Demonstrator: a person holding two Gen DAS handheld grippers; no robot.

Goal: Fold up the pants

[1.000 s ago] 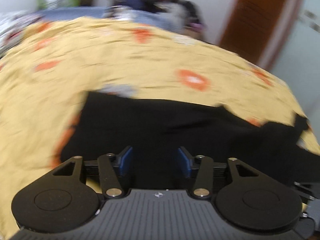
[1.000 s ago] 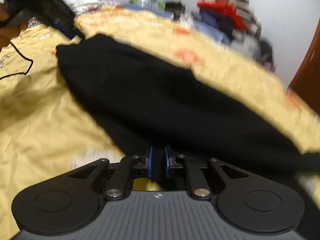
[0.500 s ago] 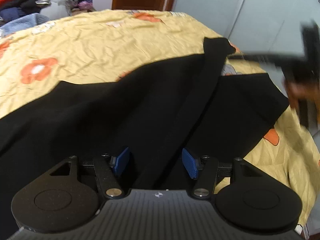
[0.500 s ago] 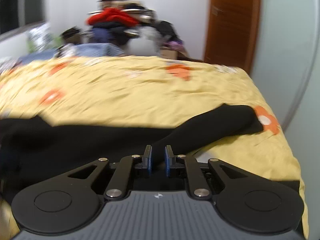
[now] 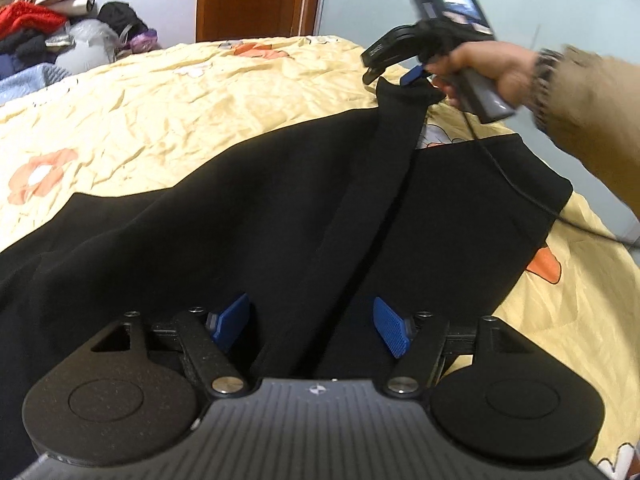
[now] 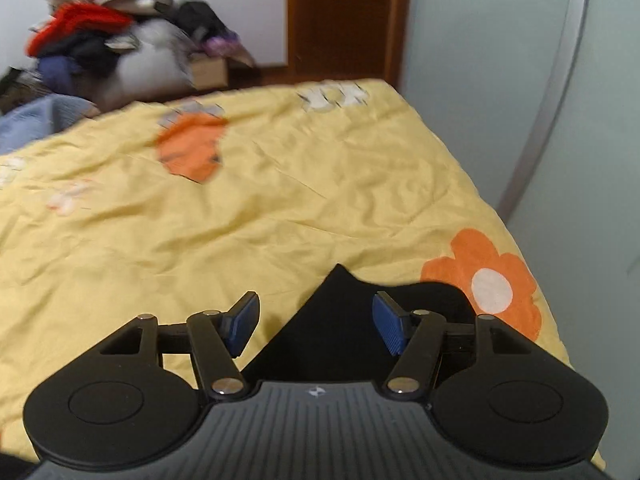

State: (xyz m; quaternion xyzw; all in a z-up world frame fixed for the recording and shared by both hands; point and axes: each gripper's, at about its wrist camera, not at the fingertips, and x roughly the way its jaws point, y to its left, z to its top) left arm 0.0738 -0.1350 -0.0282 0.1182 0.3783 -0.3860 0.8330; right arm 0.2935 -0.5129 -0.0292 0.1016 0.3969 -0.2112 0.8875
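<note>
Black pants (image 5: pixel 248 216) lie spread on a yellow flowered bedspread (image 5: pixel 168 108). A long folded strip of the pants runs from under my left gripper toward the far corner. My left gripper (image 5: pixel 312 326) is open, its blue pads on either side of that strip near its close end. My right gripper (image 5: pixel 394 76), held in a hand, is at the strip's far end. In the right wrist view my right gripper (image 6: pixel 316 324) is open, with the pointed black corner of the pants (image 6: pixel 340 320) lying between its pads on the bedspread (image 6: pixel 280 200).
A pile of clothes (image 5: pixel 44 36) stands beyond the bed's far left. A wooden door (image 5: pixel 256 0) and a pale wardrobe panel (image 6: pixel 520 80) are behind. The bed's right edge (image 6: pixel 532 280) runs close to the pants corner. A cable (image 5: pixel 520 188) trails over the pants.
My right gripper was shut on the pants corner; it has opened, and the corner now lies on the bedspread. My left gripper stays open over the strip.
</note>
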